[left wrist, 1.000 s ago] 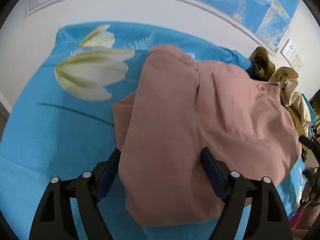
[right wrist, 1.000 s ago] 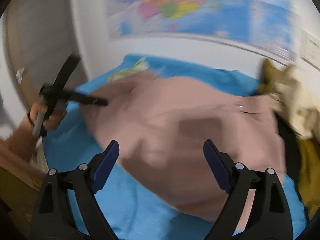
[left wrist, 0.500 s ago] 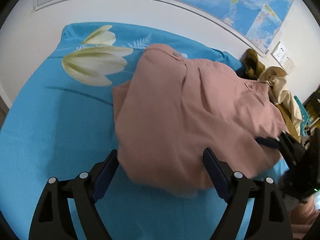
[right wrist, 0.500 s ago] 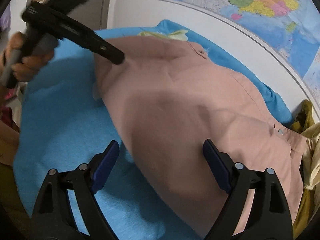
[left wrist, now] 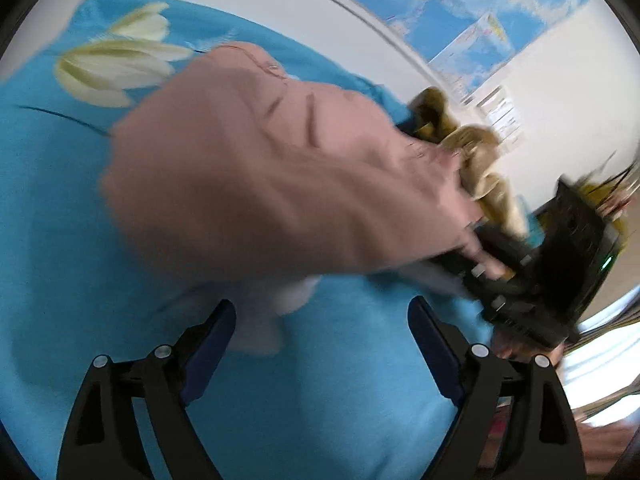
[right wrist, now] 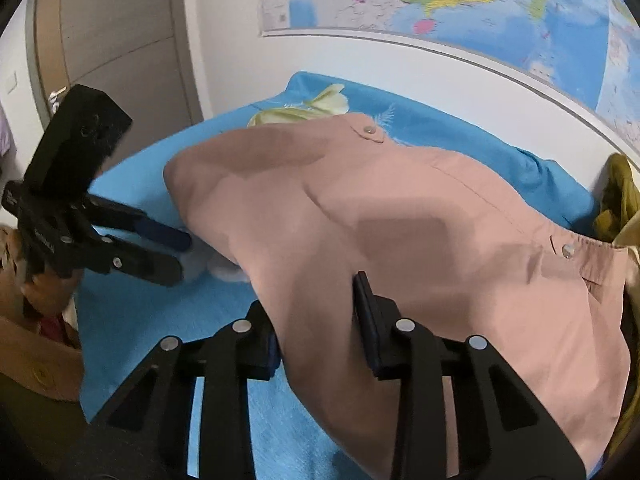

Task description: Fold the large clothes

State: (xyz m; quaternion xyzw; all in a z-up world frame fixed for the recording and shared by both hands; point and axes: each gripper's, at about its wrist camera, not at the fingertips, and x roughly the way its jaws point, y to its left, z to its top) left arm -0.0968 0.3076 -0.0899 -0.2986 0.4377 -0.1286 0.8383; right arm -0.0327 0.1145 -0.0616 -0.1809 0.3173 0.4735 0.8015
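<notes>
Two grippers work a pink garment (right wrist: 400,232) spread on the blue bedsheet (left wrist: 60,240). At its left edge, the left gripper (right wrist: 182,254) reaches in low and level, fingers spread and empty. The right gripper (right wrist: 320,320) points forward over the near hem, fingers clamped on the cloth.

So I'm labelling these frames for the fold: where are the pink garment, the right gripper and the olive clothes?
pink garment (right wrist: 440,232), right wrist view, middle of the cloth.
right gripper (right wrist: 316,320), right wrist view, midway between fingertips.
olive clothes (left wrist: 430,114), left wrist view, top of the pile.
</notes>
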